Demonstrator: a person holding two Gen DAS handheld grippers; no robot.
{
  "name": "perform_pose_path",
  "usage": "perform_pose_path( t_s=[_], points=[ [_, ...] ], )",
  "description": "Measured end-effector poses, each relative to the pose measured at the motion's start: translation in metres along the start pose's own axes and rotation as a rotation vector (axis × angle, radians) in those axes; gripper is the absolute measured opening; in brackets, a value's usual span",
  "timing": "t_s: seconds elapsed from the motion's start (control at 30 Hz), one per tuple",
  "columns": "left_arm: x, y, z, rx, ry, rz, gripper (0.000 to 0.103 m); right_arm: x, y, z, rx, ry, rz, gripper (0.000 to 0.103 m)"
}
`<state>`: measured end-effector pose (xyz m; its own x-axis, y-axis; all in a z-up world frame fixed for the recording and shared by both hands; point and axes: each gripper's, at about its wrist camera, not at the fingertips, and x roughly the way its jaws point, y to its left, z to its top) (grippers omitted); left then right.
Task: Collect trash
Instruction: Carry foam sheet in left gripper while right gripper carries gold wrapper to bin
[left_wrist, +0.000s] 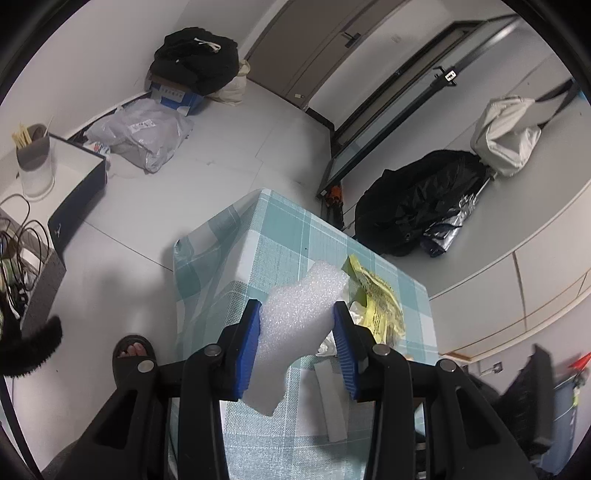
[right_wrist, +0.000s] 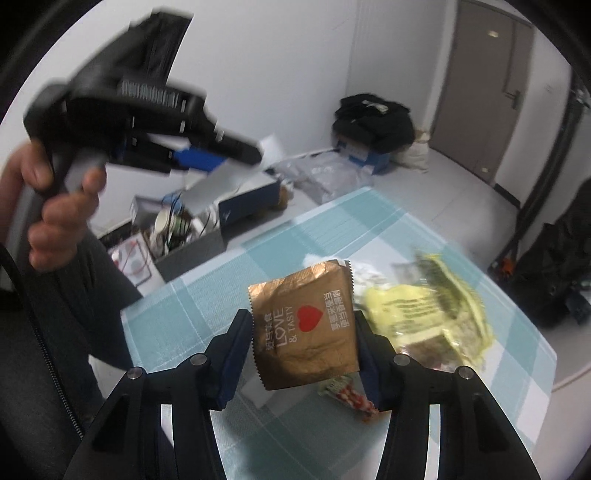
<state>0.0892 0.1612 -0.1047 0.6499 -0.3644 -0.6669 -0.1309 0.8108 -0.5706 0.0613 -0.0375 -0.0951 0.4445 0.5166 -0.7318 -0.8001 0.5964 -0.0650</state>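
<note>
L gripper (left_wrist: 297, 315) is clamping a white foam piece (left_wrist: 291, 325) between its blue pads (left_wrist: 251, 347), holding it up over the near part of the checked teal tablecloth (left_wrist: 280, 236); the foam is sticking out past the fingertips and hanging down below them. Same gripper is also showing in the right wrist view (right_wrist: 255, 147), gripped by the person's hand (right_wrist: 55, 206), blurred.

R gripper (right_wrist: 303, 321) is squeezing a brown foil wrapper (right_wrist: 306, 328) w/ a red heart and "LOVE & TASTY" print, pads pressing on both side edges, wrapper lifted off the table.

Still lying on the cloth: a crumpled yellow wrapper (right_wrist: 424, 317), a red-and-white wrapper (right_wrist: 351, 397) just under the R gripper, and some white paper bits (left_wrist: 332, 391) — prob. tissue or a receipt, too blurred to say.
</note>
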Motion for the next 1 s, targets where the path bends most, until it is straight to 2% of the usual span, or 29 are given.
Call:
perform_pose_path(
  t_s=[0.13,0.3,0.43,0.5,0.7,0.8,0.9,1.0],
  points=[
    [0.0,-0.012,-0.004,0.042,-0.002,0.007,0.034,-0.034,-0.013,-0.006,0.047,-0.051,-0.034,0.052],
    [-0.002,-0.045,-0.014,0.129,0.013,0.005,0.034,-0.084,-0.034,-0.019,0.112,-0.105,-0.096,0.052],
    [-0.003,-0.089,-0.025,0.209,0.05,-0.034,0.034,-0.135,-0.056,-0.034,0.182,-0.146,-0.168,0.052],
    [-0.003,-0.121,-0.031,0.245,0.075,-0.079,0.034,-0.167,-0.067,-0.043,0.236,-0.172,-0.202,0.052],
    [0.016,-0.223,-0.054,0.378,0.198,-0.203,0.034,-0.251,-0.104,-0.081,0.388,-0.233,-0.322,0.052],
    [0.037,-0.272,-0.07,0.451,0.261,-0.236,0.034,-0.286,-0.123,-0.109,0.473,-0.234,-0.415,0.052],
    [0.062,-0.31,-0.089,0.484,0.346,-0.28,0.034,-0.314,-0.144,-0.146,0.587,-0.236,-0.486,0.052],
    [0.095,-0.34,-0.108,0.499,0.438,-0.315,0.034,-0.326,-0.165,-0.18,0.662,-0.2,-0.556,0.052]
  ],
)
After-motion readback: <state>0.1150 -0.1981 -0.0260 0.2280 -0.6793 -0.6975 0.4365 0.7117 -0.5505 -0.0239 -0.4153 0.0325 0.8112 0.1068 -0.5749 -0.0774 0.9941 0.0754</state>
